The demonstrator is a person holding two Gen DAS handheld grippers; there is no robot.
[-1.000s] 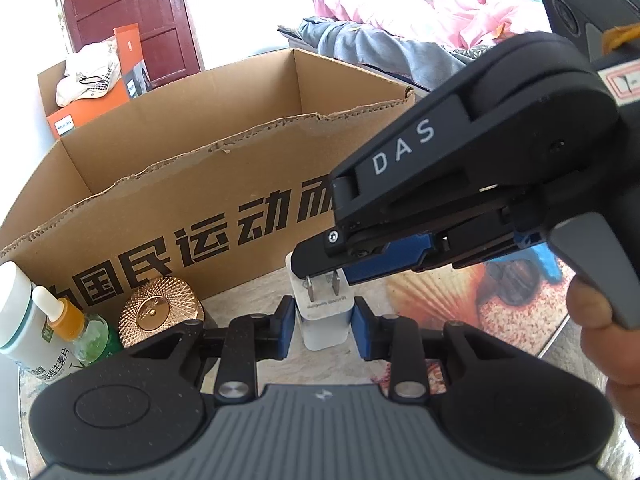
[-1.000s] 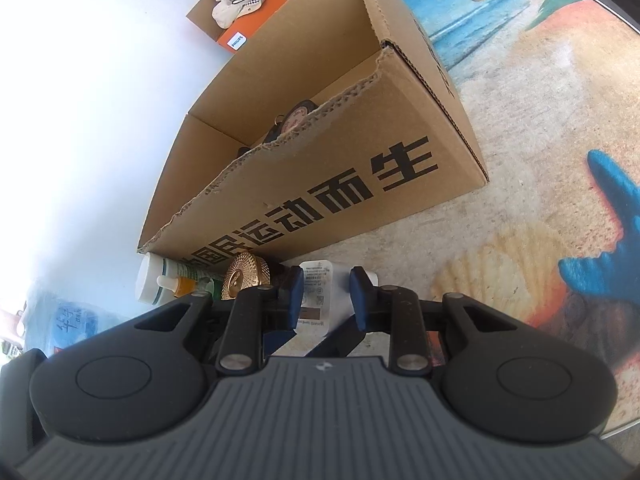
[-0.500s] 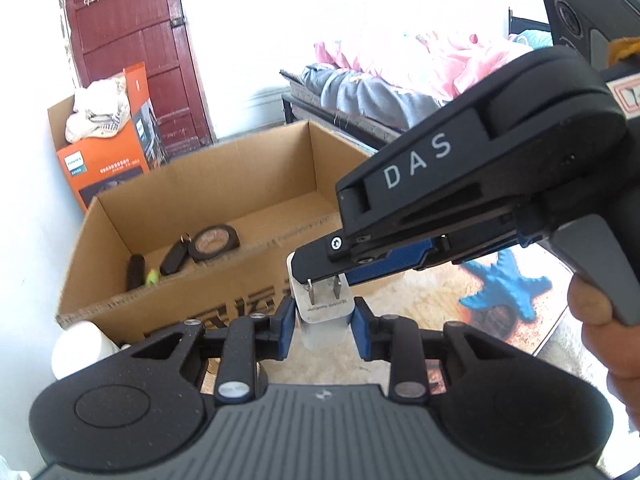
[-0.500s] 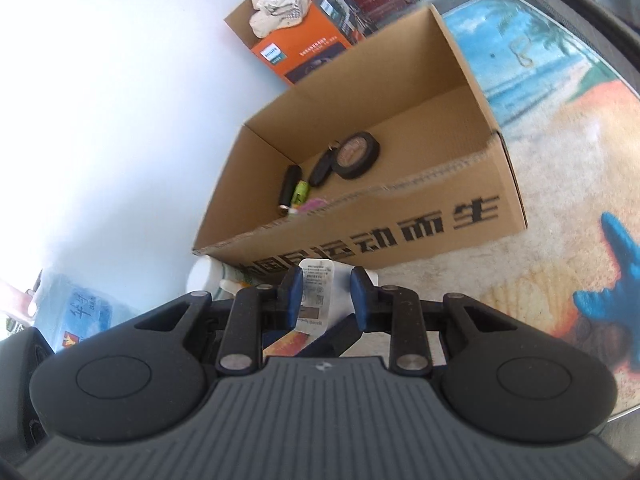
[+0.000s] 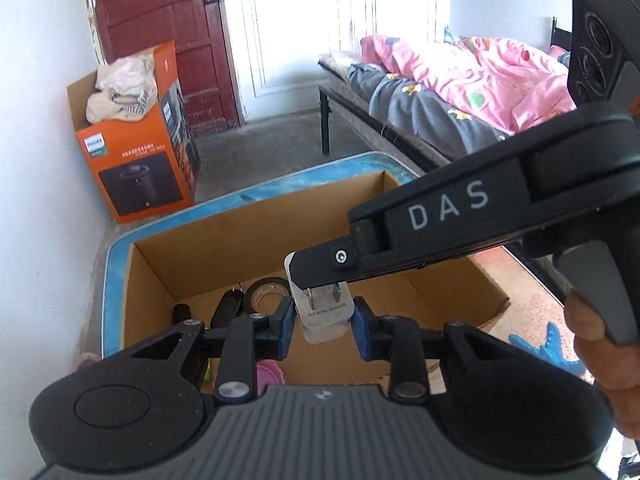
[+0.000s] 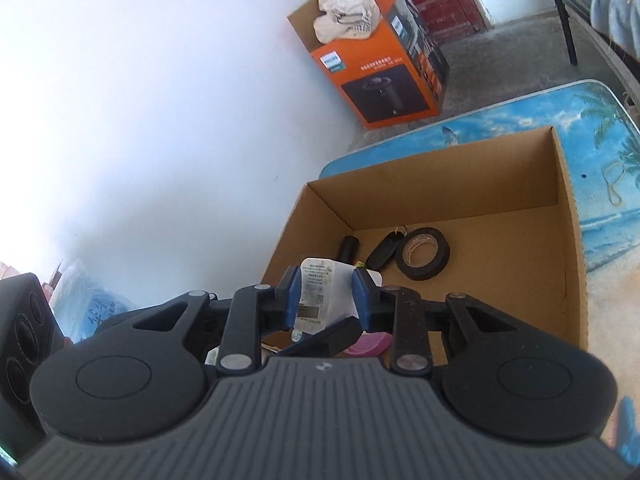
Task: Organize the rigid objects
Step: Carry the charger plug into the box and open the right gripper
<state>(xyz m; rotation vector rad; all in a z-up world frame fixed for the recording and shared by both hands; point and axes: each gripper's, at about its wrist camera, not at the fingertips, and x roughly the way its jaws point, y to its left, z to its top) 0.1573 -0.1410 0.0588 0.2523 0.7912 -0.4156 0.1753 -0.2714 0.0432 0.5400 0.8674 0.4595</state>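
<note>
So both grippers are holding the same white charger (image 5: 323, 312) over the open cardboard box (image 6: 576, 248) right now. The left gripper (image 5: 324, 324) is pinching its lower body between the blue pads (image 5: 286, 326), jaws set narrow, with the two metal prongs facing the camera. The right gripper (image 6: 327, 295) is gripping it too, label side showing in its own view, and in the left view its black finger marked DAS is crossing over the charger's top end. Its jaws are sitting narrow around the charger as well, and I can't really tell how hard those pads are pressing. A hand (image 5: 600, 344) is wrapping around the right gripper's trigger at the right edge of the left view. Down in the box, a roll of black tape (image 6: 424, 254), a black key fob (image 6: 383, 254) and a small black cylinder (image 6: 349, 249) are lying near the far left corner, and something pink (image 6: 370, 344) is peeking out by the near wall. The box is sitting on a table with a beach print (image 6: 608, 152), close to its left edge. An orange carton (image 6: 380, 64) is standing on the floor by the white wall, with a light-coloured bag on top.
</note>
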